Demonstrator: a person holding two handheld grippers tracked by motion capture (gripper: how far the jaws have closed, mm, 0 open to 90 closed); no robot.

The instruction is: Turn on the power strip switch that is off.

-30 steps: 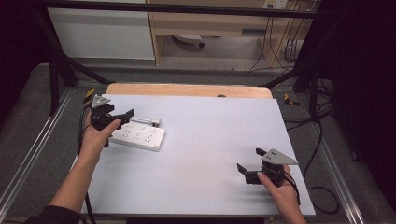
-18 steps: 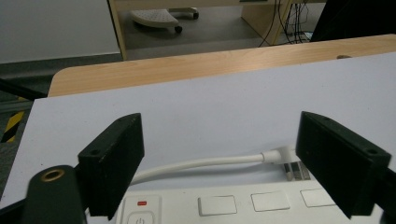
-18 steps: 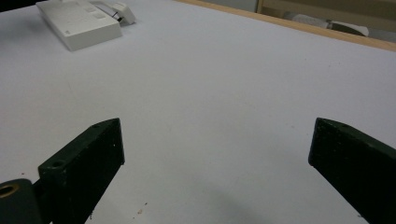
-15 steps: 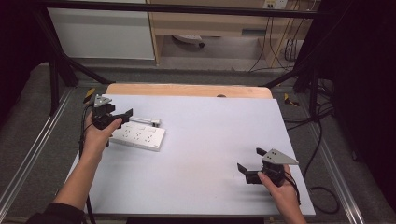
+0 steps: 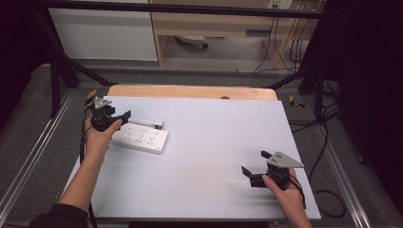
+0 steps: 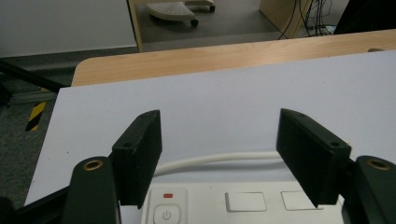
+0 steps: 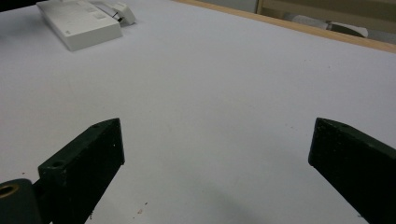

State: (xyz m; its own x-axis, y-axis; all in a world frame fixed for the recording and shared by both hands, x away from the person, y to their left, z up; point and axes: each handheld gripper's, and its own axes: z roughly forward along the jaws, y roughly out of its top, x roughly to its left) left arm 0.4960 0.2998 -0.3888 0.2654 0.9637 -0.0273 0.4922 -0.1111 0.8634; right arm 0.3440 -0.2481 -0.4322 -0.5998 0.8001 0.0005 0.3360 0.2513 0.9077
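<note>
My left gripper (image 6: 219, 158) hung over the power strip (image 5: 139, 139) near the table's left edge, jaws apart and just closing, holding nothing. Its white cord (image 6: 219, 159) lay between them; I might have pinched that instead.

power strip (image 5: 140, 140) on table's (image 5: 214, 142) left, cord (image 5: 145, 123) behind

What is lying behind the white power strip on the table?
Behind the power strip lies its white cable, ending in a plug. The left tool covers part of the cable.
</note>
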